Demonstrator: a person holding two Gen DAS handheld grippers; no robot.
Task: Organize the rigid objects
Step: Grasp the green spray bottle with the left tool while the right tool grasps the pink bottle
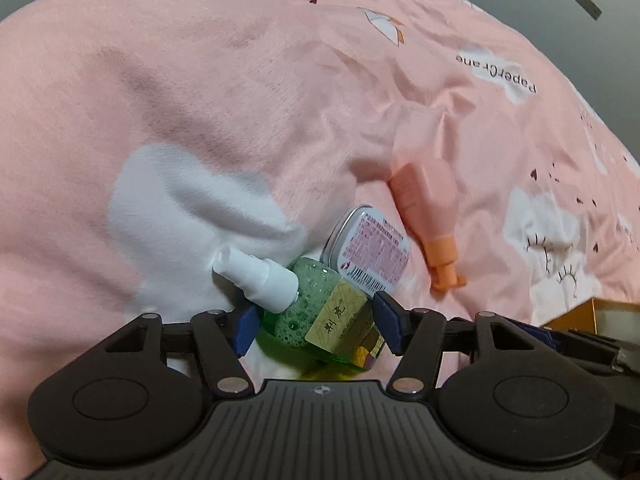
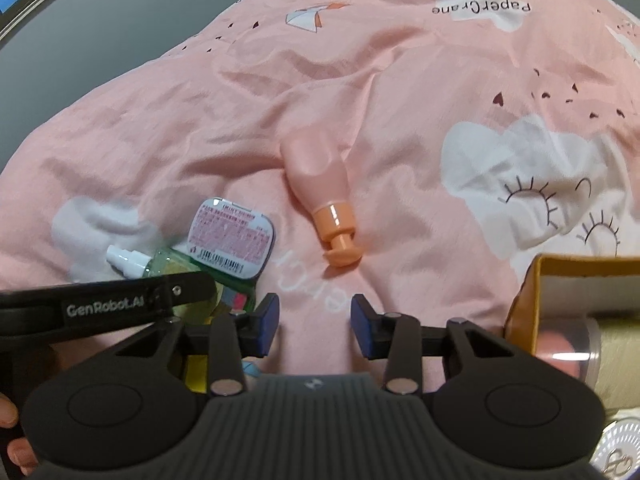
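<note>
A green spray bottle [image 1: 320,316] with a white nozzle and gold label lies on the pink quilt between the blue pads of my left gripper [image 1: 316,324], which closes on its body. A small metal tin [image 1: 370,248] leans just behind it. A peach pump bottle [image 1: 428,200] lies further right. In the right wrist view my right gripper [image 2: 314,320] is open and empty above the quilt. The peach bottle [image 2: 324,192] lies ahead of it, the tin [image 2: 234,236] and green bottle [image 2: 168,268] to its left, partly hidden by the left gripper's arm [image 2: 104,304].
The pink quilt [image 2: 400,92] with white cloud prints covers the whole area in soft folds. An open yellow cardboard box [image 2: 560,300] with a clear-capped item inside stands at the right, also seen in the left wrist view [image 1: 588,312].
</note>
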